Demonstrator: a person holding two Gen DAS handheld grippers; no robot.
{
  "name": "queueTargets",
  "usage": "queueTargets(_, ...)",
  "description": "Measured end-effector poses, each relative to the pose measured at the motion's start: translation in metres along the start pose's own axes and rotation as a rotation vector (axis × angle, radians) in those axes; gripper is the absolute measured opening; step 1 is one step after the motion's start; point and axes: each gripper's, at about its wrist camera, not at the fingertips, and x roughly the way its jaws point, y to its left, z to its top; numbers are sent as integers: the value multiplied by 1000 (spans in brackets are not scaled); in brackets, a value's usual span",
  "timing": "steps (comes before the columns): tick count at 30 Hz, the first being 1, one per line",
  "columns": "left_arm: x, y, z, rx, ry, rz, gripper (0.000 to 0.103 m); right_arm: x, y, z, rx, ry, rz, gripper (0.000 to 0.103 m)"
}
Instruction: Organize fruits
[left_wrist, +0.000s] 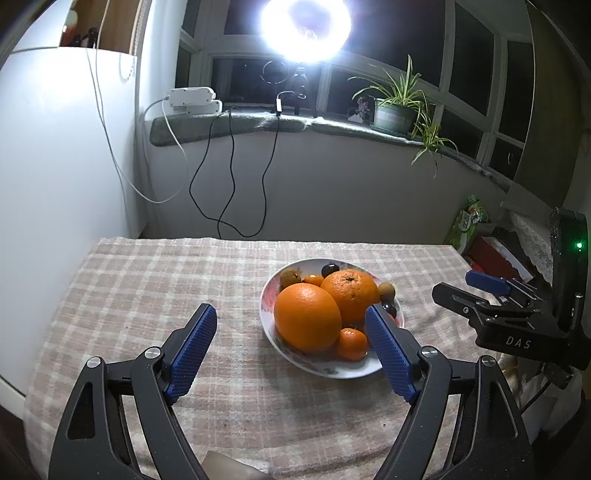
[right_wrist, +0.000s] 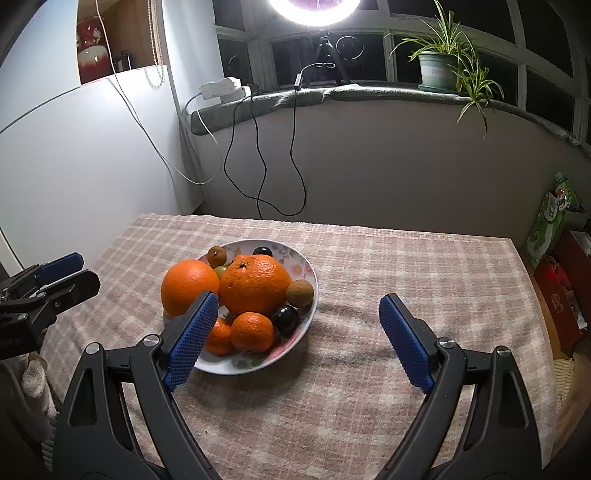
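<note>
Both black grippers with blue ribbed pads, left gripper (left_wrist: 291, 317) and right gripper (right_wrist: 299, 306), hang with jaws spread wide and empty above the checked beige tablecloth (right_wrist: 369, 369), near the floral white ceramic plate (right_wrist: 295, 258) heaped with oranges (right_wrist: 255, 284), beneath the glaring ring lamp (left_wrist: 306, 26).

Ring light (left_wrist: 306, 29), dark windows (right_wrist: 546, 88), checked tablecloth (left_wrist: 147, 295)

We see our right gripper (right_wrist: 295, 317) held wide and empty above the checked tablecloth (right_wrist: 406, 266). The floral plate (right_wrist: 308, 271), heaped with oranges (right_wrist: 255, 282) and small fruit, sits toward the tabletop's left edge.
</note>
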Motion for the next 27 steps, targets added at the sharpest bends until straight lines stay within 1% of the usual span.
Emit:
queueTargets(15,-13,-8,-3,13,-16,0,83,-8,9,0,-18,-9,8,91)
queueTargets(27,-12,-7,-2,12,-14,1,83,-8,12,0,-18,-6,4,91)
